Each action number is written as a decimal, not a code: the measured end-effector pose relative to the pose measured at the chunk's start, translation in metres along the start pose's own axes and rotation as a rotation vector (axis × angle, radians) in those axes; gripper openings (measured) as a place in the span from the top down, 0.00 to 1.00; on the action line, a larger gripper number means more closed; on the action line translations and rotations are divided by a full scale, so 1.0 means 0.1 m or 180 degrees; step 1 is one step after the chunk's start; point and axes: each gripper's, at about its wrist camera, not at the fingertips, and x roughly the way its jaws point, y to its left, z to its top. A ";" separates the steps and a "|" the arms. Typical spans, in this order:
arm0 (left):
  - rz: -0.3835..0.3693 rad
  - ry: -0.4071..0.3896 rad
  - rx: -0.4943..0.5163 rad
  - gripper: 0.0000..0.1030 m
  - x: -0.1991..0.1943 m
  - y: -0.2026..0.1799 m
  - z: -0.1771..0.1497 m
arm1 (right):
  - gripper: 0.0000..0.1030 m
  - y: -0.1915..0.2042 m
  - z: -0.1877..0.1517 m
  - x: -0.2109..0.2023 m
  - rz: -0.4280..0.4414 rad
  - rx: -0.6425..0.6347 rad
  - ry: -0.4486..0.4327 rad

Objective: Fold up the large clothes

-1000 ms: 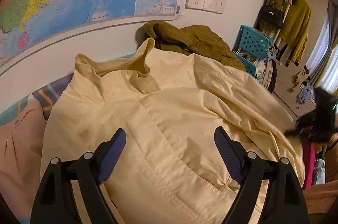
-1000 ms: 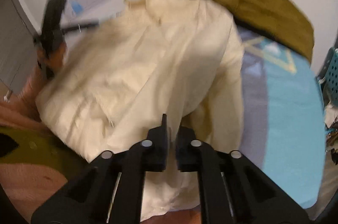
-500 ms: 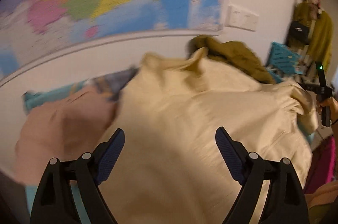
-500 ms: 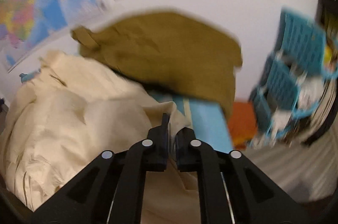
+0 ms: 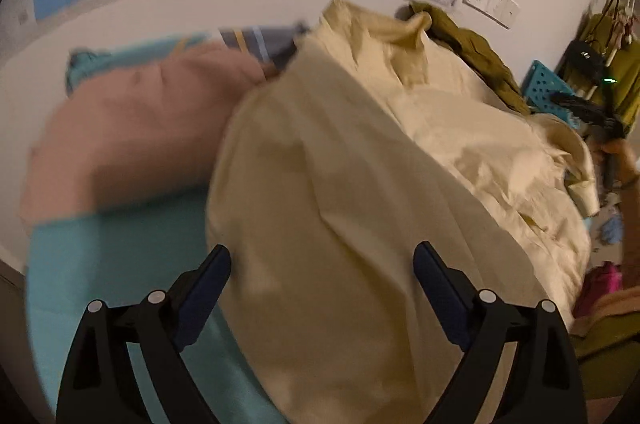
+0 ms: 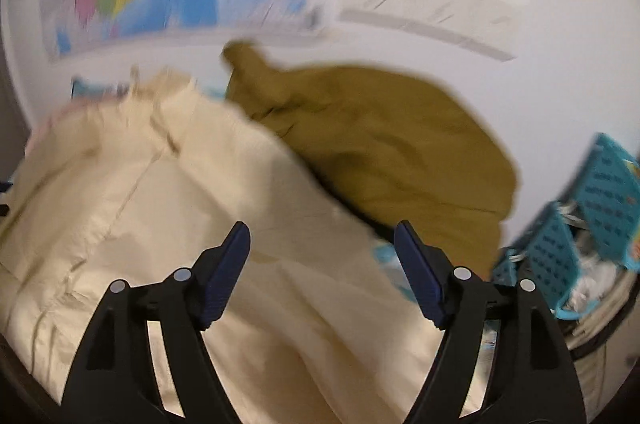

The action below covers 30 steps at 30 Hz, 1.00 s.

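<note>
Cream jacket (image 5: 360, 224), loosely heaped on the bed (image 5: 100, 264): right gripper (image 6: 322, 264) just spread, holding nothing, left gripper (image 5: 322, 284) wide and empty; the released fold may slump open.

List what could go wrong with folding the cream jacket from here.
1. The right gripper has just been opening, nothing is between its fingers, and the cream jacket lies bunched, so the fold may slump.
2. The olive garment touches the jacket's far edge; a careless grab could catch both.
3. The pink garment lies beside the left gripper, which is open, and could get dragged in.
</note>
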 end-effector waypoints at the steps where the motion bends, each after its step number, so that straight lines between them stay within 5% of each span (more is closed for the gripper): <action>1: -0.0055 0.0025 -0.0039 0.14 0.02 0.02 -0.02 | 0.33 0.05 0.03 0.19 0.0014 -0.0052 0.0111; 3: -0.0156 0.0067 -0.0088 0.23 0.04 0.03 -0.07 | 0.34 0.09 0.08 0.52 0.0095 -0.0073 0.0315; 5: -0.0146 0.0042 -0.0096 0.42 0.04 0.02 -0.11 | 0.38 0.11 0.15 0.83 0.0065 -0.0103 0.0472; 7: -0.0008 -0.0042 -0.0103 0.74 0.01 0.03 -0.12 | 0.41 0.13 0.21 1.00 0.0030 -0.0160 0.0565; 8: 0.0017 -0.0073 -0.0160 0.79 -0.01 0.05 -0.11 | 0.42 0.14 0.23 1.11 0.0024 -0.0185 0.0635; 10: 0.0007 -0.0135 -0.0304 0.90 -0.08 0.13 -0.08 | 0.63 0.16 0.23 1.23 0.0018 -0.0278 0.0715; 12: 0.0075 -0.0241 -0.0388 0.94 -0.19 0.19 -0.03 | 0.88 0.22 0.25 1.25 0.0095 -0.0386 0.0717; 13: 0.0163 -0.0304 -0.0401 0.95 -0.27 0.21 0.02 | 0.92 0.26 0.28 1.20 0.0041 -0.0467 0.0636; 18: 0.0458 -0.0647 -0.0394 0.95 -0.62 0.28 0.31 | 0.97 0.23 0.60 0.66 -0.0125 -0.0423 -0.0035; 21: 0.0864 -0.0798 -0.0309 0.96 -0.67 0.33 0.48 | 0.97 0.14 0.79 0.52 -0.0329 -0.0290 -0.0299; 24: 0.1593 -0.0555 -0.0240 0.92 -0.38 0.44 0.59 | 0.97 0.08 0.82 0.80 -0.0445 -0.0172 -0.0188; 26: 0.2275 -0.0235 -0.0061 0.78 -0.03 0.48 0.59 | 0.97 0.09 0.74 1.03 -0.0544 -0.0216 -0.0020; 28: 0.2585 -0.0001 0.0062 0.71 0.18 0.48 0.54 | 0.94 0.06 0.69 1.13 -0.0565 -0.0178 0.0031; 30: 0.2690 -0.0097 0.0083 0.70 0.12 0.43 0.52 | 0.87 -0.01 0.68 1.05 -0.0522 -0.0073 0.0006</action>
